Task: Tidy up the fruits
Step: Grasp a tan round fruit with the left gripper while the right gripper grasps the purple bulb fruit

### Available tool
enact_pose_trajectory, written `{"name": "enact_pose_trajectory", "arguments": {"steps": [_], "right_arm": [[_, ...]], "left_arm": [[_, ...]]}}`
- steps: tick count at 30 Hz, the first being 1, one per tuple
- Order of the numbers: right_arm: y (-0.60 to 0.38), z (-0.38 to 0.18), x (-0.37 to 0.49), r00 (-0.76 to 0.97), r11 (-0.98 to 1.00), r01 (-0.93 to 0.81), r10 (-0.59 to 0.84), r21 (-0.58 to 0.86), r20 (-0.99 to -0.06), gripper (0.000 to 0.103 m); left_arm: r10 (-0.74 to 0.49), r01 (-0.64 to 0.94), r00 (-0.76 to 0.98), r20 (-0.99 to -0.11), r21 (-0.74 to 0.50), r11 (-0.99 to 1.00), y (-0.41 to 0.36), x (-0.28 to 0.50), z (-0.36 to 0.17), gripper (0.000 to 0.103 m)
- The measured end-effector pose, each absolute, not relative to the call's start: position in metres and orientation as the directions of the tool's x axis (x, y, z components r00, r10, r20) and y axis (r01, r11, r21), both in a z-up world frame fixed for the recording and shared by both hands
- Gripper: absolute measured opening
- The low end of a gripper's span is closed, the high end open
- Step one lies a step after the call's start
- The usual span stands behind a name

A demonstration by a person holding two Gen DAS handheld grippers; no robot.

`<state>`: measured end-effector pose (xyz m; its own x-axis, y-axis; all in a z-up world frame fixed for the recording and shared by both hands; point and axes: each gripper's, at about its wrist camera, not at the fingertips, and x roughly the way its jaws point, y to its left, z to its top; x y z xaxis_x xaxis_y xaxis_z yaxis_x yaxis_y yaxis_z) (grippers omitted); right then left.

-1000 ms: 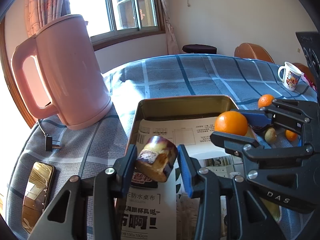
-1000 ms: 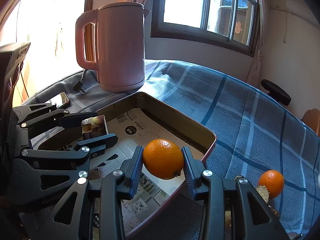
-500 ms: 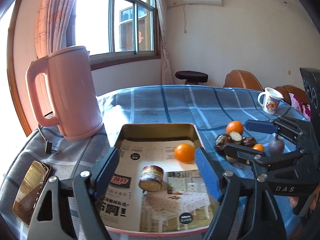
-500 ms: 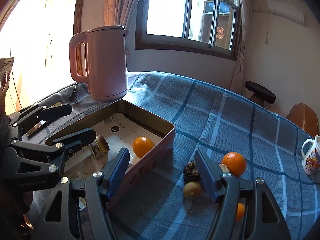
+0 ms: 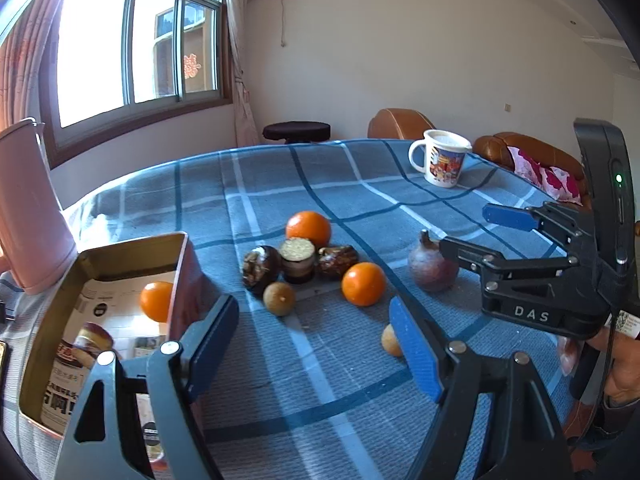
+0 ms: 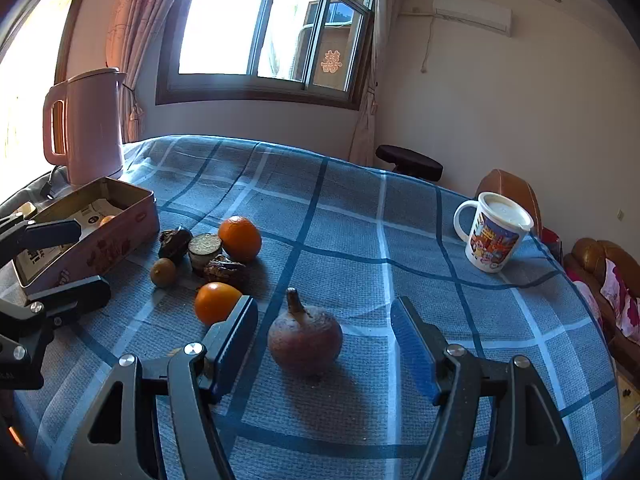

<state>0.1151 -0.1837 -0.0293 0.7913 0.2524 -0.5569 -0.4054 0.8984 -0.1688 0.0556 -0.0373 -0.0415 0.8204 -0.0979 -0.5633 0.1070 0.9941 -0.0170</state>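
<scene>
Fruit spread loose on the checked cloth, both tongs wide and empty

Left wrist: our left gripper [image 5: 314, 344] hangs over oranges [image 5: 363, 283] beside the tin [image 5: 182, 264]. Right wrist: our right gripper [image 6: 324, 340] brackets the stemmed brown fruit [image 6: 305, 338]; it looks firm and roundish, so we'd pinch its widest belly, not the stem

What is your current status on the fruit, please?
Left gripper open, empty; right gripper open, framing the purple-brown fruit. One orange in the tin; two oranges on the tablecloth. Nothing in the way.
</scene>
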Motion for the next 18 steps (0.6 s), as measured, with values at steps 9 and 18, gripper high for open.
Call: {"name": "enact_pose_trajectory", "arguments": {"steps": [9,18], "right_arm": [[-0.180,-0.043,0.128,0.738,0.887,-0.442,0.277,-0.132,-0.615,0.072],[-0.185,-0.041,0.127,0.720,0.883,-0.466,0.336,-0.064,-0.607,0.072]], "left_arm": [[-0.177,0.235,0.711,-0.680,-0.007,0.972,-0.076,0.081,-0.059,0.079],[-0.229,0.307,0.607,-0.761,-0.040,0.951,-0.089,0.095,-0.075,0.046]]}}
